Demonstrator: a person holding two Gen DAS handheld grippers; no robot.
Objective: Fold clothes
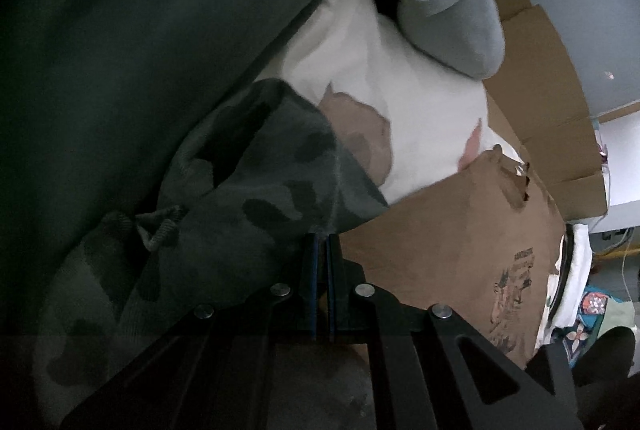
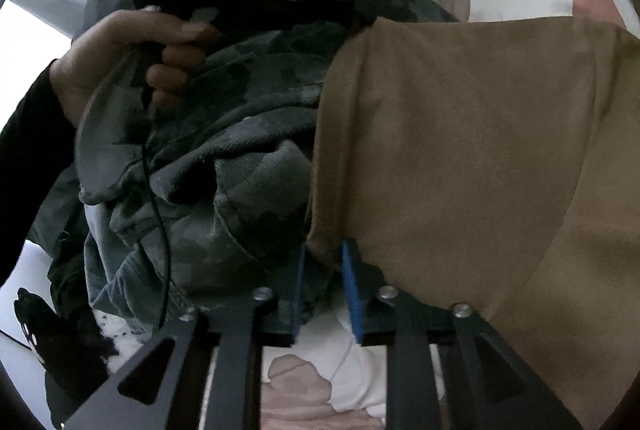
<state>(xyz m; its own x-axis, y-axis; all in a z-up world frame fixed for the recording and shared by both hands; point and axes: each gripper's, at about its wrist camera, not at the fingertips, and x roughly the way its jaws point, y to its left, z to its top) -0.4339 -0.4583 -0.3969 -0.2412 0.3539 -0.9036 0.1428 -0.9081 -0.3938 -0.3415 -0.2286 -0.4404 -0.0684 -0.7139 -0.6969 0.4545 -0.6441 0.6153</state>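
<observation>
pinching camo garment, left hand-held gripper closed; right hand-held gripper parted.

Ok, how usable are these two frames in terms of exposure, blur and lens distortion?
Left wrist view: the left half is underexposed, the dark green cloth nearly black and soft; the brown shirt print reads fine. Right wrist view: a blown-out white patch at the upper left, the hand slightly soft, the camouflage garment texture sharp. Both show a fisheye curve and dark corners.
</observation>
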